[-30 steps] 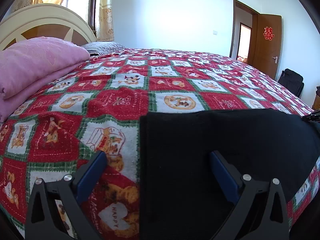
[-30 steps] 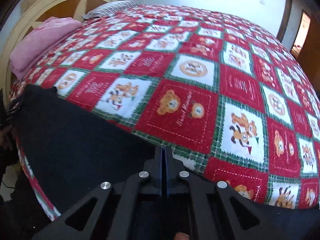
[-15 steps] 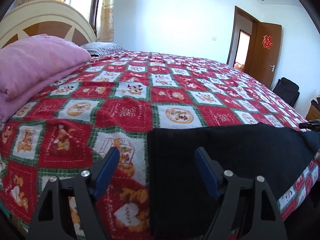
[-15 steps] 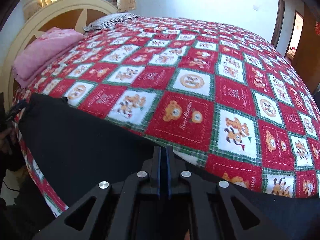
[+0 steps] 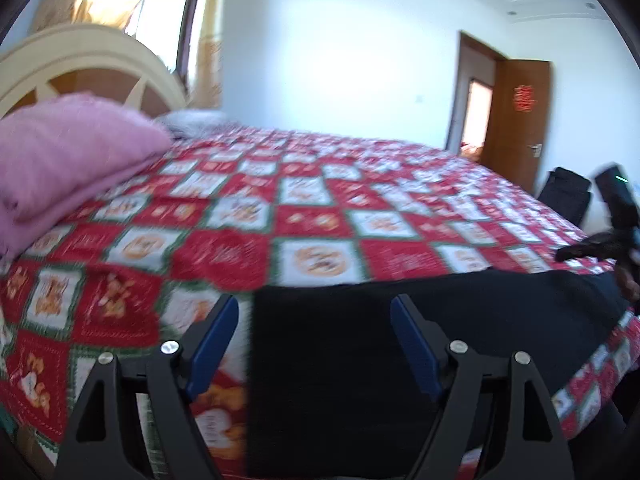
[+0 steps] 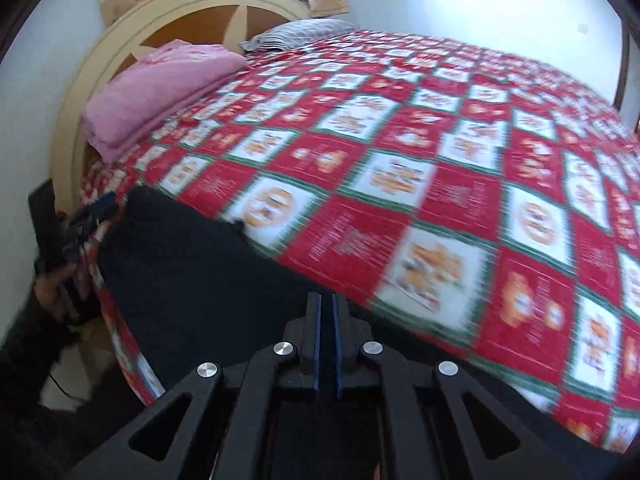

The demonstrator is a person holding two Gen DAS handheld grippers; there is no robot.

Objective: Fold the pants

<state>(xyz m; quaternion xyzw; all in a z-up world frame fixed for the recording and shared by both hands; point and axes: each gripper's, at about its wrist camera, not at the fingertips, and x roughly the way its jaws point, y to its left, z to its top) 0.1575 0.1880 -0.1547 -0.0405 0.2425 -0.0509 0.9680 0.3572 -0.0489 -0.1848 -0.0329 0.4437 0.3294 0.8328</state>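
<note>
The black pants [image 5: 400, 320] lie flat in a long strip along the near edge of the bed. My left gripper [image 5: 314, 300] hovers open just above their left end. The cloth's edge runs between its blue pads [image 5: 216, 336], and neither pad presses on it. My right gripper [image 6: 326, 298] is shut, its pads almost touching, over the other end of the pants [image 6: 192, 272]; I see no cloth pinched between them. From the left wrist view the right gripper [image 5: 564, 255] hangs above the pants' far right end. The left gripper [image 6: 102, 204] shows at the far left of the right wrist view.
A red, white and green patchwork quilt [image 5: 320, 208] covers the bed. A folded pink blanket [image 6: 160, 84] and a striped pillow [image 6: 304, 30] lie by the cream headboard [image 6: 200, 4]. A black bag [image 5: 568, 196] stands by the open brown door [image 5: 516, 120].
The left gripper's jaws have narrowed a little and it has lifted off the pants. The right gripper, still shut, has risen and moved sideways above the pants' right end.
</note>
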